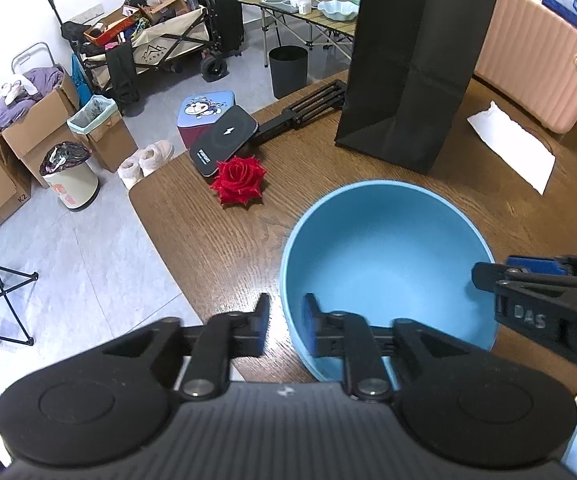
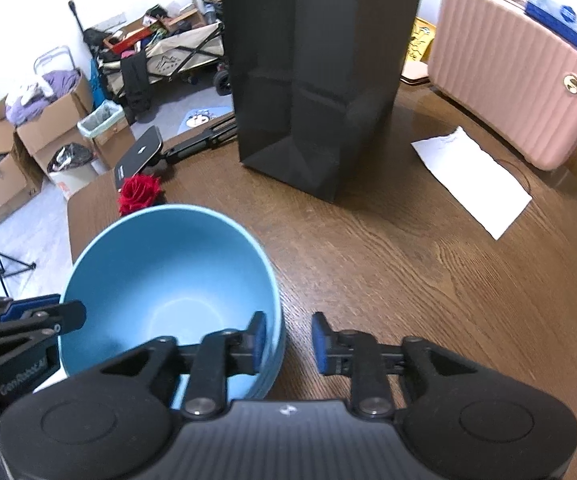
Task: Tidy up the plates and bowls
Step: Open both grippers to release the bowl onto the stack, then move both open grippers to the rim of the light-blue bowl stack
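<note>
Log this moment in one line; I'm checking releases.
blue bowl: on table | left gripper: open, straddling rim | right gripper: open, straddling opposite rim

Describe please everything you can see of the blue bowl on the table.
The blue bowl is round, deep and plain, matte light blue inside and out, and empty. It stands upright on the brown wooden table, near its edge, with a red rose behind it. In the right wrist view, rim lines below suggest it may sit in another bowl. The left gripper and right gripper each straddle the rim on opposite sides, one finger inside, one outside, pads not pressing it.
</note>
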`<state>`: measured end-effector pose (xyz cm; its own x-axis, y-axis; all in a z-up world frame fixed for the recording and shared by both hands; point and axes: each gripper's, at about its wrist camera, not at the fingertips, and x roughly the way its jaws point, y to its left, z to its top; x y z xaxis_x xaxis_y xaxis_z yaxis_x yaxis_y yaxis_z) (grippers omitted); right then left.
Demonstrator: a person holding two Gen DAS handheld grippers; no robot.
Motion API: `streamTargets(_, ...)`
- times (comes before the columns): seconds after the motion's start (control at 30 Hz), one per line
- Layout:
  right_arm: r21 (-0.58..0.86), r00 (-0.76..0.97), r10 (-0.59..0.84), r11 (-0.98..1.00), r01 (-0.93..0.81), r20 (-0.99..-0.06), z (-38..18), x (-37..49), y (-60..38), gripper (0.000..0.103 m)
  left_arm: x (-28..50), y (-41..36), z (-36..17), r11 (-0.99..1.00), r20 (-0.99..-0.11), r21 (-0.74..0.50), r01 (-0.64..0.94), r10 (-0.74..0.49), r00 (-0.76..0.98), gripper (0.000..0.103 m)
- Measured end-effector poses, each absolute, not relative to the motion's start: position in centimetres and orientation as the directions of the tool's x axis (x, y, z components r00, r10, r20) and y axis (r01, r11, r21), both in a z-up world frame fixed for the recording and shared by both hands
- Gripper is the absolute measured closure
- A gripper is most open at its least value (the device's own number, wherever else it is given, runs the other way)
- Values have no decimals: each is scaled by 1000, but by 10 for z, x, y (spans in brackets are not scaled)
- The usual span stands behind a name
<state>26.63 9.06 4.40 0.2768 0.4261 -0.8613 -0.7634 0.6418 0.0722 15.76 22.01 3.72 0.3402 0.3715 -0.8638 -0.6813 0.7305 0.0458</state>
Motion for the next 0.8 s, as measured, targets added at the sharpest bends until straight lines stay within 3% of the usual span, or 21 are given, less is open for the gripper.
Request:
streamTargets(0.03,86,273,432,649,-756,-859,46,268,87,68,156,221,39,729,-860,44,-683,376,346,63)
streamTargets(0.2,148,260,479,660,-737,-839,56,273,66,51,148,219,55,730,-829,39,-682,404,386,42)
streamTargets(0.37,188,254,510,664,-723,-822,67,272,45,8,139,214,73,738,-798,24,-675,421,431,14)
streamTargets(0.47,206,243,514,668,-715,-823,72,269,31,3,132,212,81,752,-785,1,-659,409,465,0)
streamTargets(0.8,260,198,509,691,-675,-838,85,255,3,0,116,199,102,780,-787,-28,-626,369,495,0)
